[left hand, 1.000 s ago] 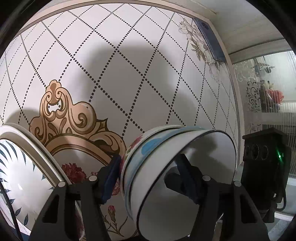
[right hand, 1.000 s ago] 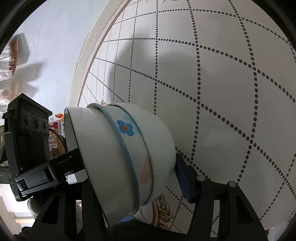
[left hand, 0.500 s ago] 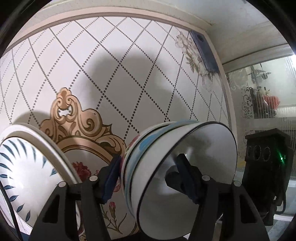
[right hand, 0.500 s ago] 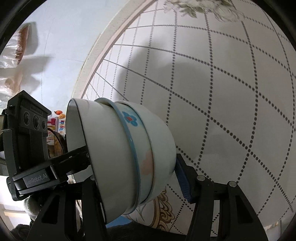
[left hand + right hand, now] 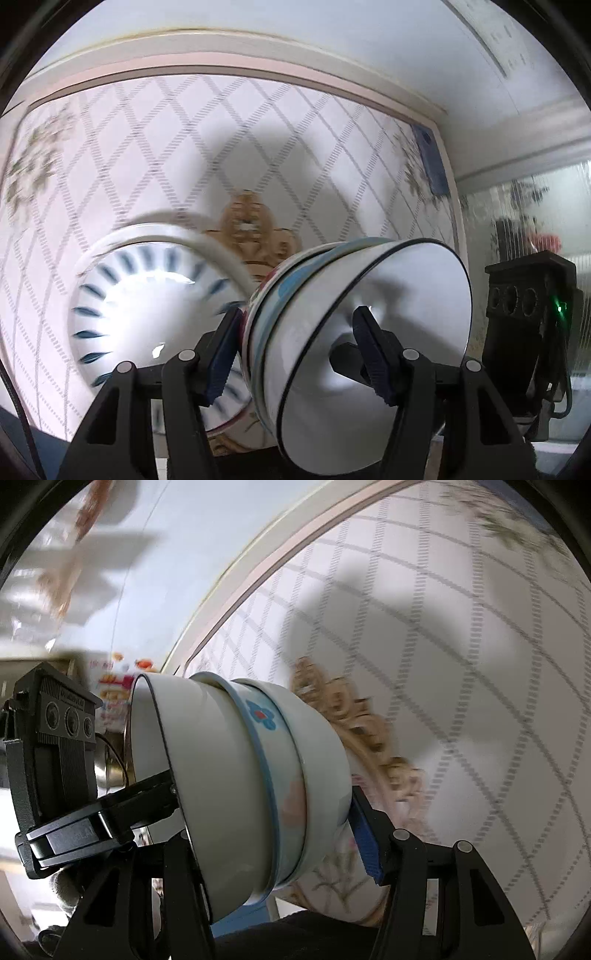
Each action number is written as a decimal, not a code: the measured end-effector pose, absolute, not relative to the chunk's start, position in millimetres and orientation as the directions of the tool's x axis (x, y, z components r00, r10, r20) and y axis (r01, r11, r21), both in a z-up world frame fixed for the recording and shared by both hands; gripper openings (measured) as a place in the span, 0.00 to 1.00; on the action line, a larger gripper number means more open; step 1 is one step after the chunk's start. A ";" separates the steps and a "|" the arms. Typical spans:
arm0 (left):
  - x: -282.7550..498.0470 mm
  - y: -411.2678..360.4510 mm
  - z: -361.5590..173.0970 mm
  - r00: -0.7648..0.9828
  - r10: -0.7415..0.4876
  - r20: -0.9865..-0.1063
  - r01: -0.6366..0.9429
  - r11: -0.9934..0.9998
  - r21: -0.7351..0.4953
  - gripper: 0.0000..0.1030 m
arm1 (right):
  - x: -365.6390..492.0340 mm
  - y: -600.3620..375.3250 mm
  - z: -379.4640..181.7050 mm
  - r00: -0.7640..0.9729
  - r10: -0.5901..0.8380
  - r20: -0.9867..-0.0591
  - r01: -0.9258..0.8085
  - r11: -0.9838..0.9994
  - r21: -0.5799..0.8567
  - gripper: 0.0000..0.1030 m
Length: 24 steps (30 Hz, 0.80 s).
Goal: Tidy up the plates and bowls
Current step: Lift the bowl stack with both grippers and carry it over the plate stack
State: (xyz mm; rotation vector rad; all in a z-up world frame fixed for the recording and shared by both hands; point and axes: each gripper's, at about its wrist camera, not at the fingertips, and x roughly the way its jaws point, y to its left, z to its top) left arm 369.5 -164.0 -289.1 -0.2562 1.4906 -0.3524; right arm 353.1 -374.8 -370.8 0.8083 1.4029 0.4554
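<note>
White stacked bowls (image 5: 354,332) lie sideways, clenched by both left tongs (image 5: 295,350) and right tongs (image 5: 266,812); blue-leaf plate (image 5: 147,295) sits left.

A diamond-patterned tablecloth (image 5: 155,155) with gold scrollwork (image 5: 373,734) covers the table.

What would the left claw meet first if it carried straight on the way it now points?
Probably the patterned tabletop, near its tan ornament. The left claw is clamped on the nested bowl stack, so the bowls would likely touch first. The leaf-patterned plate lies just left of that line; depth is unclear.
</note>
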 end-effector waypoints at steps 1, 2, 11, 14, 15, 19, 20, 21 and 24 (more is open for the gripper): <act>368.9 -156.5 -288.0 0.052 -0.379 -0.924 0.059 0.925 -0.376 0.57 | 352.9 -368.3 -368.0 0.137 0.719 -0.681 0.163 0.662 0.732 0.58; 367.8 -145.2 -287.1 0.061 -0.373 -0.926 0.043 0.928 -0.371 0.57 | 355.3 -358.5 -366.8 0.123 0.726 -0.677 0.147 0.661 0.736 0.58; 357.0 -78.4 -300.5 0.096 -0.334 -0.938 -0.082 0.936 -0.341 0.57 | 365.4 -278.9 -377.7 0.013 0.759 -0.651 0.046 0.650 0.758 0.58; 353.9 -65.7 -307.1 0.097 -0.330 -0.939 -0.107 0.935 -0.339 0.57 | 365.9 -260.8 -384.7 -0.011 0.758 -0.652 0.029 0.652 0.757 0.58; 353.0 -62.2 -308.7 0.096 -0.330 -0.939 -0.114 0.933 -0.340 0.57 | 366.2 -256.3 -386.8 -0.019 0.757 -0.653 0.027 0.654 0.756 0.58; 349.5 -53.0 -316.3 0.092 -0.329 -0.940 -0.127 0.932 -0.338 0.57 | 366.1 -245.9 -393.6 -0.047 0.749 -0.661 0.019 0.662 0.749 0.58; 349.9 -53.0 -318.2 0.091 -0.330 -0.940 -0.128 0.932 -0.339 0.57 | 366.3 -244.1 -395.7 -0.052 0.748 -0.662 0.018 0.663 0.748 0.58; 349.7 -52.6 -320.5 0.091 -0.332 -0.939 -0.129 0.931 -0.341 0.57 | 366.3 -243.1 -397.7 -0.055 0.748 -0.662 0.021 0.664 0.748 0.58; 350.2 -50.5 -326.0 0.084 -0.337 -0.938 -0.130 0.929 -0.345 0.57 | 368.2 -239.6 -400.4 -0.055 0.742 -0.668 0.023 0.670 0.742 0.58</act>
